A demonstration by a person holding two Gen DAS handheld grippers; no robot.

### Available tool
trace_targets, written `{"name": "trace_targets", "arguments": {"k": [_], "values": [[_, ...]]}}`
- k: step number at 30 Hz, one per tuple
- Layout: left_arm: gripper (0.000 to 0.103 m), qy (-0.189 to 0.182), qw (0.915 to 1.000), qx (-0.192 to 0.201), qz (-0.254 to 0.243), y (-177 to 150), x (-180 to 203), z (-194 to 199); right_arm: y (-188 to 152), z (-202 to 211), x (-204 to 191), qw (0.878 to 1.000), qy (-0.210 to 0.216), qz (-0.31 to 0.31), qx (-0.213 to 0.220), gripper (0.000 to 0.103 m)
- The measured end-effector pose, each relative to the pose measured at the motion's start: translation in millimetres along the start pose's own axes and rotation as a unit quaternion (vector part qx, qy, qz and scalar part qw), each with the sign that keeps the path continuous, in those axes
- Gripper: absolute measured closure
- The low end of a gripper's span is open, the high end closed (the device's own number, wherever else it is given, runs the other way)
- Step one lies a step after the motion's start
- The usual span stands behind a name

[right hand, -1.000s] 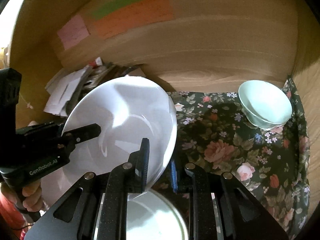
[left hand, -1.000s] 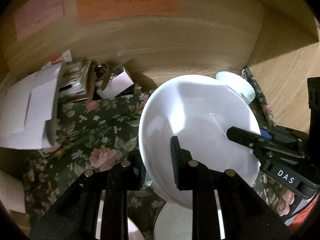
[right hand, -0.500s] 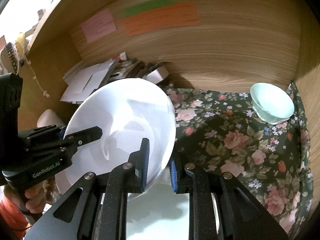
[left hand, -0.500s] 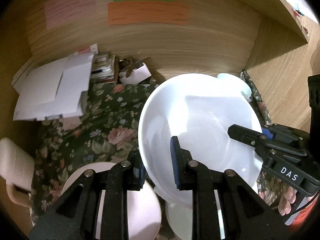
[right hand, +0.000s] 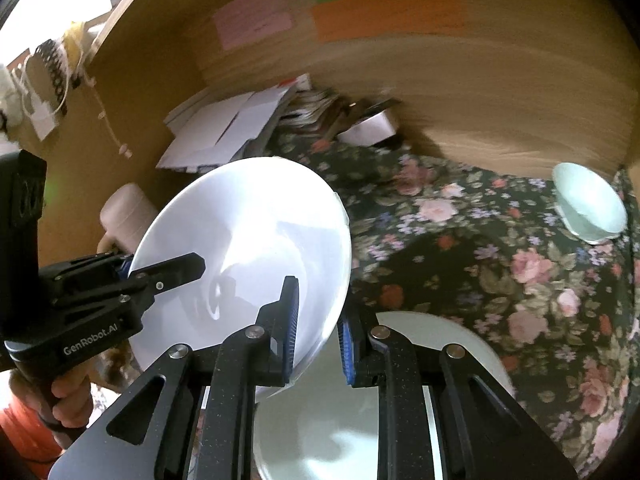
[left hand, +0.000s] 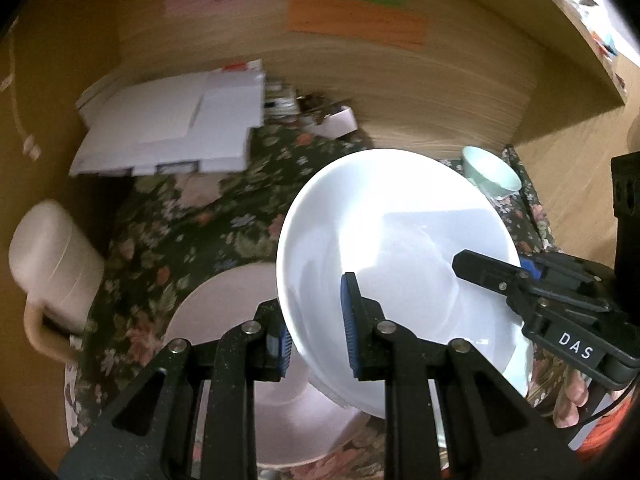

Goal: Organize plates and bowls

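The left gripper was clamped on the near-left rim of a white plate, one blue pad inside the dish and the other under it; the right gripper pinched the opposite rim of the same plate in the same way, so that the plate hung between the two, tilted and clear of the table (which wore a dark cloth with roses). In the left wrist view the right gripper reached in from the right, lying over the plate's far edge; in the right wrist view the left gripper came in from the left, with a hand wrapped round its handle. Below and just ahead of the left gripper lay a pale pink plate, partly under the held one; below the right gripper lay another pale plate — its colour was hard to judge in the light. Far ahead and to the right of both grippers stood a light green bowl, near the wooden back wall; ahead and to the left sat a heap of white papers and, nearer, a cream mug — blurred. Coloured notes were stuck on the wall.
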State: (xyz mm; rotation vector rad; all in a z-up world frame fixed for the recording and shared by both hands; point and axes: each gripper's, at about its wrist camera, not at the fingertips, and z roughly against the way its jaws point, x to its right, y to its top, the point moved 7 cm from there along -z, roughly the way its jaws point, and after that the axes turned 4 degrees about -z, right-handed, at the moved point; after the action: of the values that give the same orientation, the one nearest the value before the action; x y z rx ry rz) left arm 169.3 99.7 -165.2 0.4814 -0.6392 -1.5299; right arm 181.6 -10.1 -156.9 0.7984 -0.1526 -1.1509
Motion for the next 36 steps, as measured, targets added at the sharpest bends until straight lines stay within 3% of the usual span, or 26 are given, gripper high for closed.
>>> {"name": "trace_targets", "arguments": {"k": [13, 27, 36], "values": [[0.081, 0.021, 0.9984, -0.018, 0.050, -40.6, -49.1, 6.9, -19.5, -42.1, -37.4, 0.998, 0.033, 0.023, -0.048, 0.086], [0.082, 0.022, 0.9963, -0.039, 0.074, -65.0, -72.6, -1.1, -31.2, -64.8, -47.7, 0.995, 0.029, 0.042, -0.082, 0.086], [0.082, 0.024, 0.9965, -0.038, 0.071, -66.8, -75.0, -6.3, -28.7, -66.3, -49.4, 0.995, 0.010, 0.066, -0.080, 0.083]]}}
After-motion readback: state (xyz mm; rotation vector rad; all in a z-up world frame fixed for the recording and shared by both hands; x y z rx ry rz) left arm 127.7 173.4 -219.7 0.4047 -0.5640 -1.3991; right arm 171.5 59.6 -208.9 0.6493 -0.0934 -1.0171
